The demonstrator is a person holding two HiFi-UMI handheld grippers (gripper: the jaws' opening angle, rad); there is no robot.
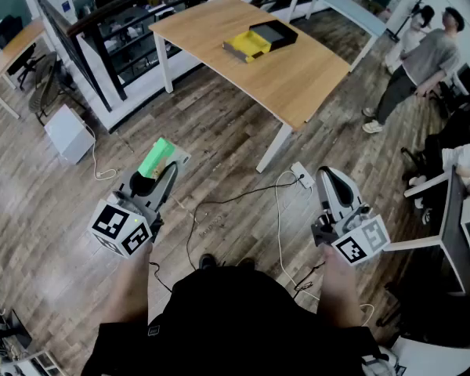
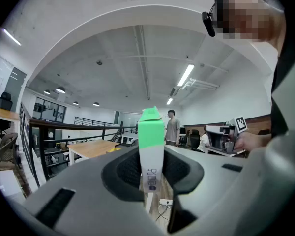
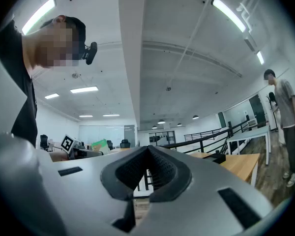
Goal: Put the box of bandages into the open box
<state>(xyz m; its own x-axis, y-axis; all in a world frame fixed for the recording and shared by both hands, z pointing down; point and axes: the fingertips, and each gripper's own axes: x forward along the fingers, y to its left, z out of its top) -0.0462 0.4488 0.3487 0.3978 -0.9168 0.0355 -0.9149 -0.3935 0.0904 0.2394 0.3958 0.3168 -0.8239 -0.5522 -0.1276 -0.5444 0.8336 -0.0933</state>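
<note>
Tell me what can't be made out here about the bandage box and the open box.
The bandage box: print blurred in the left gripper view, lower end hidden between the jaws.
The open box: too far and small in the head view to show its inside.

The brown plank floor (image 1: 219,131) between me and the light wooden table on white legs (image 1: 298,84) lies open, apart from black cables (image 1: 219,202) and a white power strip (image 1: 301,175) just ahead of my right gripper (image 1: 327,177). The table's near edge and right corner are bare. The yellow open box (image 1: 247,45) and the black tray (image 1: 274,34) beside it sit toward the far edge. A black metal railing (image 1: 102,61) closes the left side. A green-and-white bandage box (image 2: 151,132) fills my left gripper (image 2: 151,170) jaws.
</note>
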